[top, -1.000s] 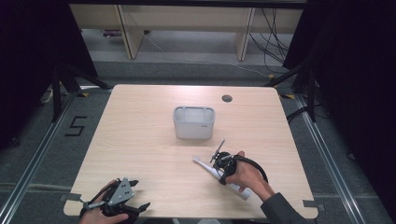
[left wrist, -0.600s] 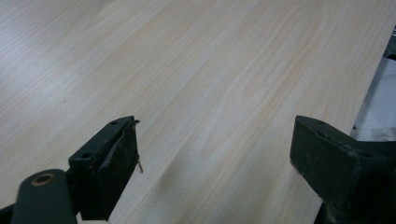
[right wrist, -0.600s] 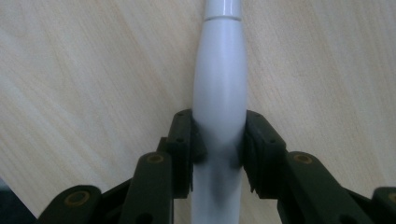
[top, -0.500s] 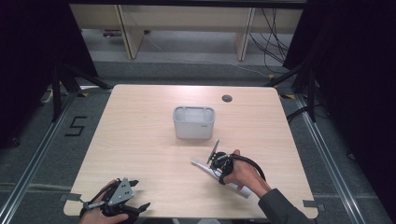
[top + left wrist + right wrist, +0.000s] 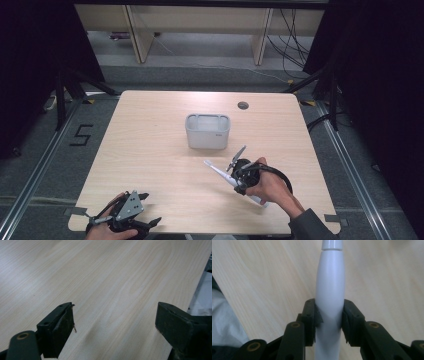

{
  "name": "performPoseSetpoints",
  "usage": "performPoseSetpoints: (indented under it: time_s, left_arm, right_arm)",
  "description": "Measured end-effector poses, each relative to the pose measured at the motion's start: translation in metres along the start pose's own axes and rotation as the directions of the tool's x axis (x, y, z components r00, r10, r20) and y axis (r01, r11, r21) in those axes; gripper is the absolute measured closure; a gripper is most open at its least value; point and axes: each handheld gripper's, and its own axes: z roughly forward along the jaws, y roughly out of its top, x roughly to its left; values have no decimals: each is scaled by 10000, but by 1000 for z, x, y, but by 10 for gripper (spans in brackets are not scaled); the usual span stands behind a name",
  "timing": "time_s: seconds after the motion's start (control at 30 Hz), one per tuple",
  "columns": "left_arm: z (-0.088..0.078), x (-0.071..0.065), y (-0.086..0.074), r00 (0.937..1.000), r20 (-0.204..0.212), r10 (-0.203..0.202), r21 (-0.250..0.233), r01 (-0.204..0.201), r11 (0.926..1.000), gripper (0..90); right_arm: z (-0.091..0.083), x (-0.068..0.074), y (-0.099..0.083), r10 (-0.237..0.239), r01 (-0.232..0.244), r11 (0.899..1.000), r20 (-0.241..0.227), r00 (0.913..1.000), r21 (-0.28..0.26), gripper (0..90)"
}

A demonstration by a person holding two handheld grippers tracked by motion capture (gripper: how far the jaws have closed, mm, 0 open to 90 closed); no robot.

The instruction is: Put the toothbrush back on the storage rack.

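Fingers (image 5: 313, 315) of the right gripper (image 5: 329, 315) clamp the white electric toothbrush (image 5: 329, 290) handle at 5 o'clock of the grey bin (image 5: 207, 131); lift level, keeping the squeeze centred; left gripper (image 5: 115, 327) rests spread apart at 7 o'clock on the table (image 5: 150, 150).

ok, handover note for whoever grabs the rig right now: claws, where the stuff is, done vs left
Right claw: shut on the white toothbrush-like tool, gripping its thick handle; in the high view it sits just off the near right corner of the grey bin, with the tool's thin end aimed left and away from the person.
Left claw: open, holding nothing, low over bare table at the near left corner.
Done: tool is grasped.
Left: the tool is not in the bin; that looks like the likely drop spot. I can't tell whether the tool is lifted clear of the table.
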Motion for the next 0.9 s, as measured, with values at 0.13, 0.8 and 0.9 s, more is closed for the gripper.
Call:
performPoseSetpoints:
  time_s: [0.13, 0.8, 0.9]
  left_arm:
    - [1, 0, 0, 9999, -57, -149, -125, 148, 9998, 148]
    - [1, 0, -1, 9998, -24, -216, -20, 215, 9998, 148]
    - [1, 0, -1, 9998, -68, -196, -134, 195, 9997, 148]
  right_arm:
    - [-28, -6, 0, 281, -265, 9911, 107, 9995, -1304, 667]
    - [-69, -70, 31, 2084, -1613, 7723, 52, 9780, -6145, 666]
    - [-68, -74, 34, 2177, -1549, 7480, 181, 9758, -6454, 666]
